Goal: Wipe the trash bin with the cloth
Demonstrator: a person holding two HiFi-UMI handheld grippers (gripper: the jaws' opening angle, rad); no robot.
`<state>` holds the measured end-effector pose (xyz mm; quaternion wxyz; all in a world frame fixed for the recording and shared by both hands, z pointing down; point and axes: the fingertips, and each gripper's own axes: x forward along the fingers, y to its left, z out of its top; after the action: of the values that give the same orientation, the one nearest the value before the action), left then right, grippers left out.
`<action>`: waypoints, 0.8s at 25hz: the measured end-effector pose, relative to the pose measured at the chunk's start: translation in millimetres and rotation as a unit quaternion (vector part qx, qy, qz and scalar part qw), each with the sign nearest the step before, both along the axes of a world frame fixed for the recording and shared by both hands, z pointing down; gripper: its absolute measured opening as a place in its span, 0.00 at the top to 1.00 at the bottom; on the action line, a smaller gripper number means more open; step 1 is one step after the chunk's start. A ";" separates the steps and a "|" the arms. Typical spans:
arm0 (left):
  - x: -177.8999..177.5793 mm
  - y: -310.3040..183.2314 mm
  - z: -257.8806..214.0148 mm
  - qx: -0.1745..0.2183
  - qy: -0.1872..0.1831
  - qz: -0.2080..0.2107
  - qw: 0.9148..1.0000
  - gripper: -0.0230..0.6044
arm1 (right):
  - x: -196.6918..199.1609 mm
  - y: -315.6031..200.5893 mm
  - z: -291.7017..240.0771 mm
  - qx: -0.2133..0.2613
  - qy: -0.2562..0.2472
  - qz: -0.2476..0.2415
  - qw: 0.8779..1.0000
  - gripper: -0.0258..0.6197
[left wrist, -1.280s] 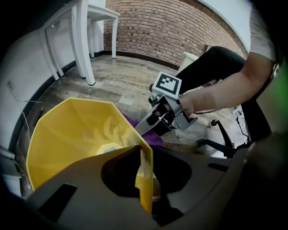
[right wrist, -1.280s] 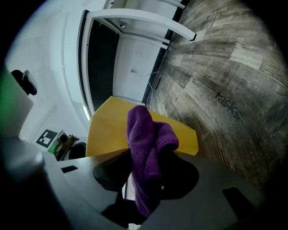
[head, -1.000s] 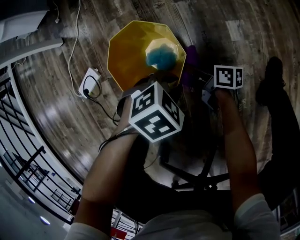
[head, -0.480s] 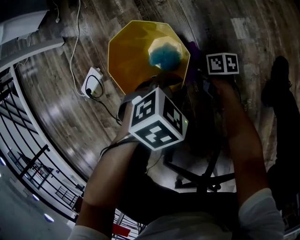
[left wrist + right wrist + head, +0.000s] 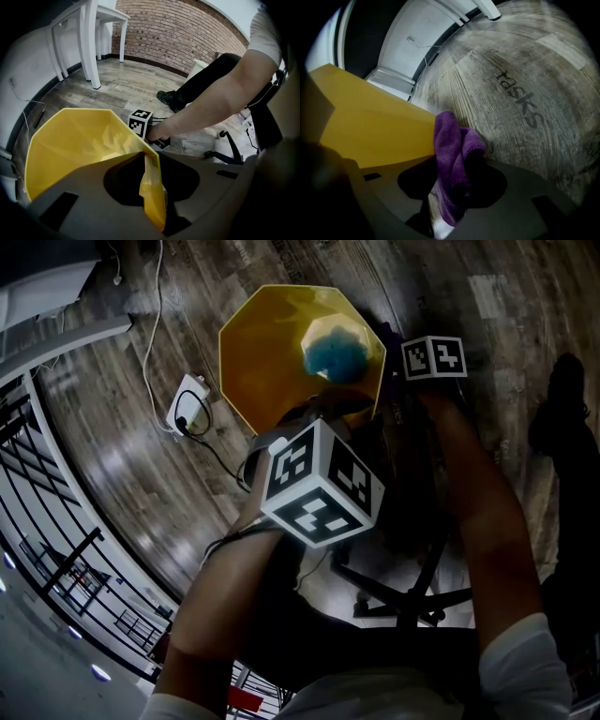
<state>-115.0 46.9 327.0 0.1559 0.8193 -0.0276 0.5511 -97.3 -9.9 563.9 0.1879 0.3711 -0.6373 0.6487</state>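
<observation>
A yellow octagonal trash bin (image 5: pixel 272 352) stands on the wooden floor, with a blue fluffy thing (image 5: pixel 336 354) lying inside it. My left gripper (image 5: pixel 152 197) is shut on the bin's near wall, and the yellow edge (image 5: pixel 151 187) runs down between its jaws. Its marker cube (image 5: pixel 319 486) hides those jaws in the head view. My right gripper (image 5: pixel 450 197) is shut on a purple cloth (image 5: pixel 452 154). The cloth hangs against the outside of the bin's right wall (image 5: pixel 370 126). The right gripper's cube (image 5: pixel 433 357) sits just right of the rim.
A white power block (image 5: pixel 186 404) with cables lies on the floor left of the bin. A black chair base (image 5: pixel 403 592) is under my arms. A dark shoe (image 5: pixel 562 409) stands at the right. White table legs (image 5: pixel 91 42) and a brick wall stand beyond the bin.
The right gripper with the purple cloth has sunk along the bin's right side, its cube shifting up and left in the head view. The left gripper has kept its hold on the bin.
</observation>
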 end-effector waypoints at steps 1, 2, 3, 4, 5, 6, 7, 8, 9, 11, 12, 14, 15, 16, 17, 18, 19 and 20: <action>0.3 0.2 -0.1 0.000 0.001 -0.001 1.000 0.88 | 0.1 0.4 2.1 -0.003 0.005 0.000 1.000 0.71; 0.4 0.4 -0.2 -0.001 0.001 -0.002 1.000 0.88 | 0.3 0.5 3.6 -0.005 0.009 0.002 1.000 0.71; 0.4 0.4 -0.3 -0.001 0.002 -0.003 1.000 0.88 | 0.5 0.3 4.4 -0.007 0.011 0.003 1.000 0.71; 0.2 0.2 -0.5 -0.001 0.002 -0.004 1.000 0.88 | 0.7 -0.1 4.7 -0.008 0.012 0.005 1.000 0.71; -0.1 -0.2 -0.7 0.000 0.003 -0.004 1.000 0.88 | 0.5 -0.7 4.7 -0.008 0.013 0.006 1.000 0.71; -0.4 -0.4 -0.9 0.001 0.003 -0.005 1.000 0.88 | 0.2 -1.1 4.6 -0.008 0.014 0.006 1.000 0.71; -0.6 -0.3 -1.0 0.001 0.003 -0.005 1.000 0.88 | 0.1 -1.0 4.6 -0.008 0.015 0.006 1.000 0.71; -0.6 -0.2 -1.1 0.002 0.004 -0.006 1.000 0.88 | 0.2 -0.7 4.7 -0.008 0.016 0.007 1.000 0.71; -0.6 -0.1 -1.0 0.002 0.004 -0.006 1.000 0.88 | 0.5 -0.6 5.0 -0.008 0.018 0.007 1.000 0.71; -0.9 -0.4 -0.7 0.004 0.006 -0.007 1.000 0.88 | 0.8 -0.9 5.7 -0.007 0.020 0.007 1.000 0.71; -1.3 -0.5 -0.4 0.004 0.006 -0.007 1.000 0.88 | 0.6 -1.0 6.0 -0.007 0.021 0.006 1.000 0.71; -1.8 -0.7 -0.2 0.006 0.007 -0.009 1.000 0.88 | 0.3 -0.6 6.7 -0.008 0.023 0.004 1.000 0.71; -1.9 -1.1 -0.3 0.008 0.009 -0.011 1.000 0.88 | 0.5 -0.2 7.0 -0.009 0.025 0.003 1.000 0.71; -2.0 -1.8 -0.5 0.010 0.010 -0.013 1.000 0.88 | 1.1 0.3 7.1 -0.010 0.028 0.002 1.000 0.71; -2.3 -2.9 -0.6 0.013 0.012 -0.016 1.000 0.87 | 2.2 0.6 6.7 -0.009 0.031 0.001 0.999 0.71; -2.7 -4.4 -0.9 0.016 0.013 -0.019 1.000 0.85 | 3.9 0.3 5.6 -0.006 0.035 0.001 0.999 0.71; -3.3 -6.1 -1.4 0.019 0.015 -0.022 0.999 0.84 | 6.2 -0.6 3.6 -0.002 0.040 0.002 0.999 0.71; -3.9 -7.8 -2.2 0.021 0.017 -0.026 0.999 0.82 | 9.1 -1.8 1.0 0.003 0.043 0.006 0.999 0.71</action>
<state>-118.9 39.1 324.8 0.1531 0.8308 -0.0580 0.5319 -88.3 -11.7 564.9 0.2100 0.4030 -0.6280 0.6317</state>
